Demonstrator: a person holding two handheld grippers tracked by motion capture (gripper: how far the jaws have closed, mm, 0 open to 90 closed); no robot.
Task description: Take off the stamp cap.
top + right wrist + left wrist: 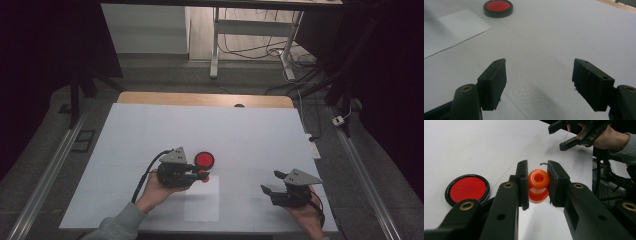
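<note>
While both hands rest low over the white bench (150,130), the scene reads as follows.

Left gripper: the left gripper (537,182) is clamped on an orange spool (538,185); its two black pads press against the spool from either side. In the high view this gripper (204,173) sits near the bench's middle, held by a hand in a grey sleeve, and points toward the right.

Orange spool: a small glossy plastic piece with a rounded top, a hole in its centre and a narrower waist below. It is pinched between the left gripper's pads, with its lower end close to the bench surface; I cannot tell whether it touches.

Red disc: a round red disc (468,189) with a black rim lies flat on the bench, just beside the left gripper on its far side. It also appears in the high view (204,159) and at the top of the right gripper view (498,7).

Paper sheet: a white paper sheet (201,200) lies flat on the bench below the left gripper, toward the near edge.

Right gripper: the right gripper (539,82) has its jaws spread wide with bare bench between them. In the high view it (270,182) rests near the bench's right front corner, well apart from the spool, pointing left.
</note>
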